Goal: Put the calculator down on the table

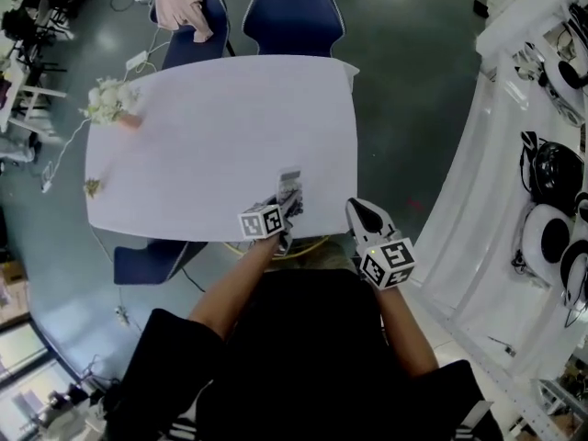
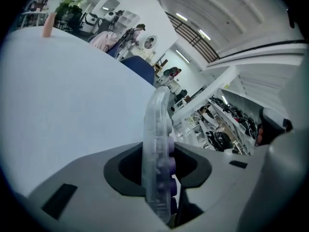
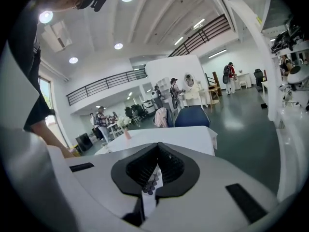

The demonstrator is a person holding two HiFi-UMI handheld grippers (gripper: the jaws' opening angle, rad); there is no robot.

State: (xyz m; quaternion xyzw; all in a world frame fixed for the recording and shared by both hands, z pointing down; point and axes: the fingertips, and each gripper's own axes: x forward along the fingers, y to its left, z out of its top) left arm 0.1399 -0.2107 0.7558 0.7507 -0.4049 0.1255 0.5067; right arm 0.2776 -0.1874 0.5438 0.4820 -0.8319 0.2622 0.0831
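Note:
My left gripper (image 1: 287, 206) hangs over the near edge of the white table (image 1: 211, 127). It is shut on the calculator (image 1: 290, 189), which sticks out forward past the fingertips above the tabletop. In the left gripper view the calculator (image 2: 157, 144) shows edge-on between the jaws: a clear plastic case with purple keys, and the pads (image 2: 130, 170) press on both its faces. My right gripper (image 1: 369, 217) is off the table's near right corner, over the floor. In the right gripper view its jaws (image 3: 157, 166) meet and hold nothing.
A pink vase of white flowers (image 1: 112, 102) stands at the table's far left edge. Two blue chairs are behind the table, one (image 1: 188, 3) with a pink garment on it, the other (image 1: 292, 18) bare. A third chair (image 1: 152, 260) is at the near left. White shelving (image 1: 551, 182) runs along the right.

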